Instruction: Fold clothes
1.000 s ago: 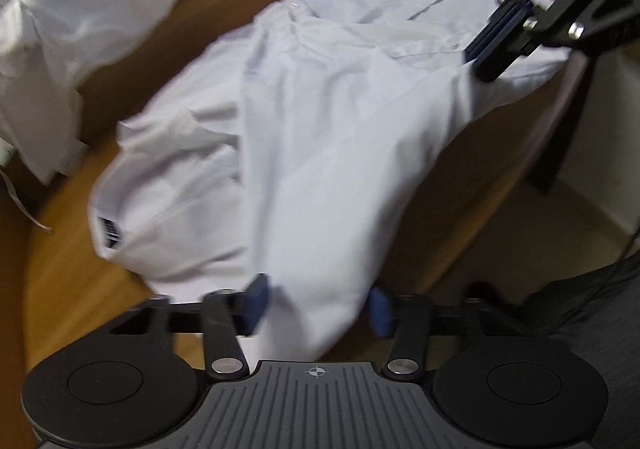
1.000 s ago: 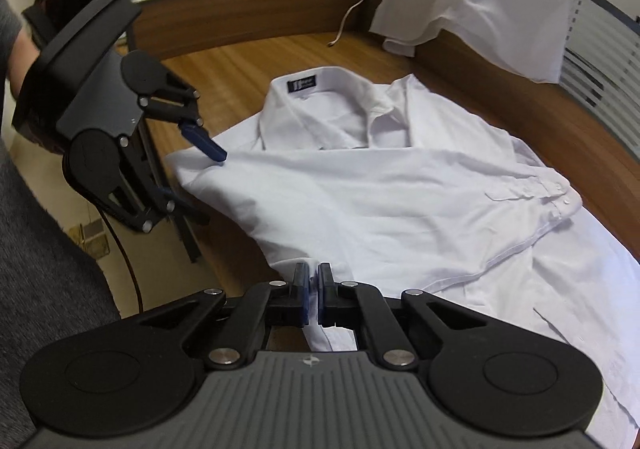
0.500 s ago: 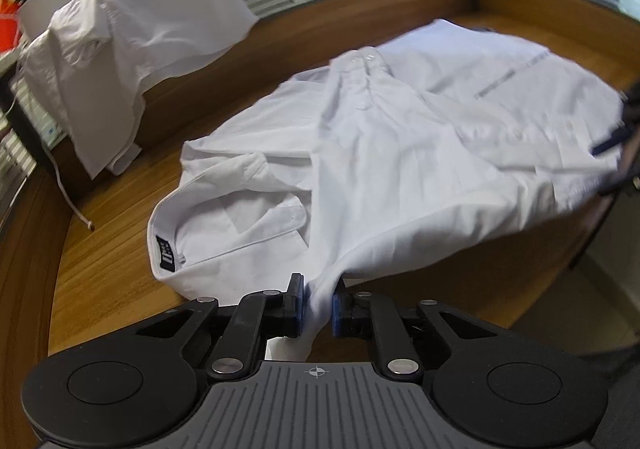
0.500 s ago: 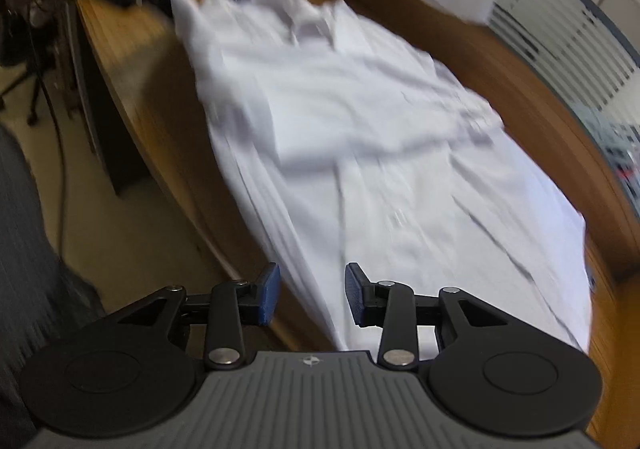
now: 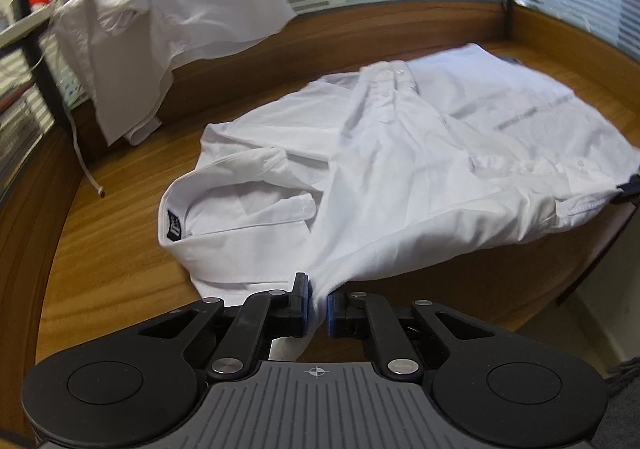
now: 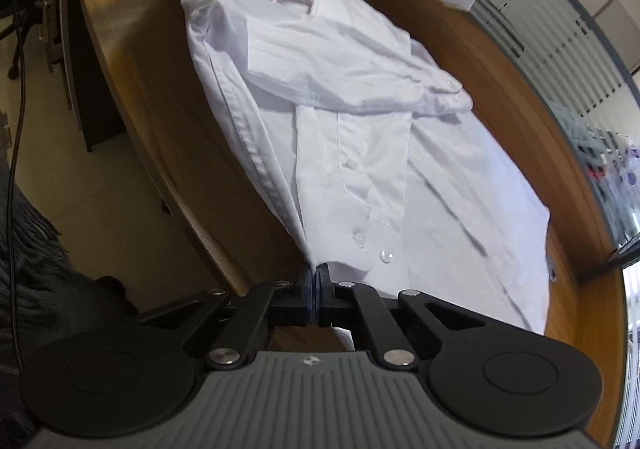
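I am holding the white button-front cotton shirt (image 5: 400,169) along its near side: my left jaws (image 5: 317,305) are pinching fabric by the collar, my right jaws (image 6: 316,299) are nipping the lower edge. It is lying ahead of both jaws on the curved wooden bench (image 5: 120,249), one sleeve crossing its front, otherwise lying spread. What is hanging past the bench edge is hidden.

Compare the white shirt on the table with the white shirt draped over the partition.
The shirt on the table lies spread flat; the draped shirt hangs over the partition.
The table shirt is pinched by the left tool and right tool; the draped shirt is untouched.
Both are white.
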Tool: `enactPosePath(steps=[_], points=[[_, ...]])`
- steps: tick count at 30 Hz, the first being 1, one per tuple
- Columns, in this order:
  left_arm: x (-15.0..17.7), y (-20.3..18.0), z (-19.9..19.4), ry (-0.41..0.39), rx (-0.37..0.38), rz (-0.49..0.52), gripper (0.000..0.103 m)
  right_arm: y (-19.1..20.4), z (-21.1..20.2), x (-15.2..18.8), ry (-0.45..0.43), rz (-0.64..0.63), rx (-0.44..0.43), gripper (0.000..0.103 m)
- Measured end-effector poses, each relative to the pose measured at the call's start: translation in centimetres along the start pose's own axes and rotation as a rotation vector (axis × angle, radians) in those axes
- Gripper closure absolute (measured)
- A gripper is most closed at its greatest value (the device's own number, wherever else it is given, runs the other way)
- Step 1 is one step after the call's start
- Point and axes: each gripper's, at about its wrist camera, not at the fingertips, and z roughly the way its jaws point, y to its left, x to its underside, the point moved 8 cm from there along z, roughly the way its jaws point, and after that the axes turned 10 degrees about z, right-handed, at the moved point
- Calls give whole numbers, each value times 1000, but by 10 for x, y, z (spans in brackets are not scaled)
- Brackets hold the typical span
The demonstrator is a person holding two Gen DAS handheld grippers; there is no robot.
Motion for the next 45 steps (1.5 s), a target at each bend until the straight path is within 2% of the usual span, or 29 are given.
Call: enactPosePath(steps=[6,11,16,21,25,29,31,34,38,41,45], points=[[-10,7,-14,-2,-15,-45,92,-25,-23,-26,26,-34,-7,102],[-43,17,-3,-16,-55,-53,92,-65,-14,-60,26,-31,1,101],[-70,27,26,68,-83,-34,91,-99,15,-87,39,-53,-19,101],[-84,37,61,170,-110,-16,85,-119,60,-107,67,-76,-63,101],[-80,46,91,244,-121,-34,81,-123,102,-114,88,-104,-108,101],[-70,52,117,313,-140,-38,67,-120,137,-113,114,-124,-150,101],[-60,54,127,340,-151,-41,64,-118,144,-112,113,-131,-164,101],[-52,62,126,317,-132,-139,62,-118,146,-111,102,-141,-178,101],[-43,80,109,259,-101,-359,62,-118,148,-112,83,-150,-195,101],[-33,87,101,248,-100,-480,61,-126,141,-124,51,-134,-204,101],[-24,90,109,253,-138,-526,47,-123,158,-122,78,-110,-235,101]])
